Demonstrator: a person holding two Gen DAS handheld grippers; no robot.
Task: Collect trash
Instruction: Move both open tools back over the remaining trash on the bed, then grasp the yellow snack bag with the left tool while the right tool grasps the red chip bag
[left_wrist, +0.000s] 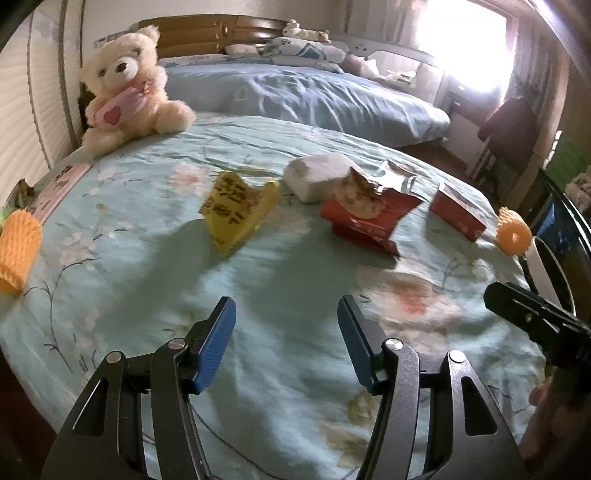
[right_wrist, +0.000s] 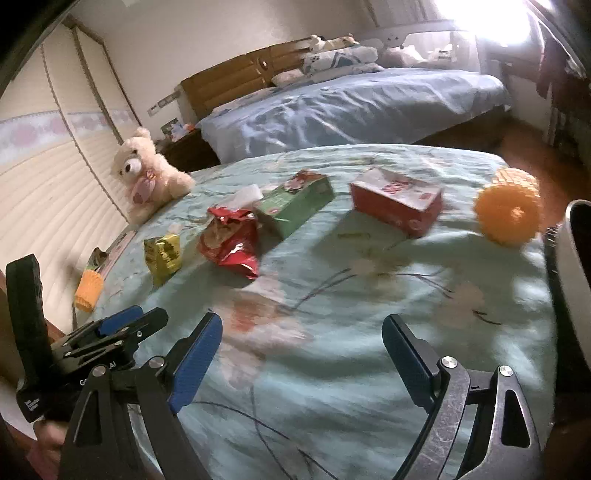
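Trash lies on a bed with a light green floral cover. A yellow wrapper, a torn red snack bag, a green box, a red box and orange foam fruit nets are spread across it. My left gripper is open and empty, above the cover short of the wrapper and bag. My right gripper is open and empty, nearer the bed's front edge. The left gripper also shows in the right wrist view.
A cream teddy bear sits at the far left of the bed. A white bin rim stands at the right edge. A second bed with blue sheets lies behind. Wardrobe doors line the left wall.
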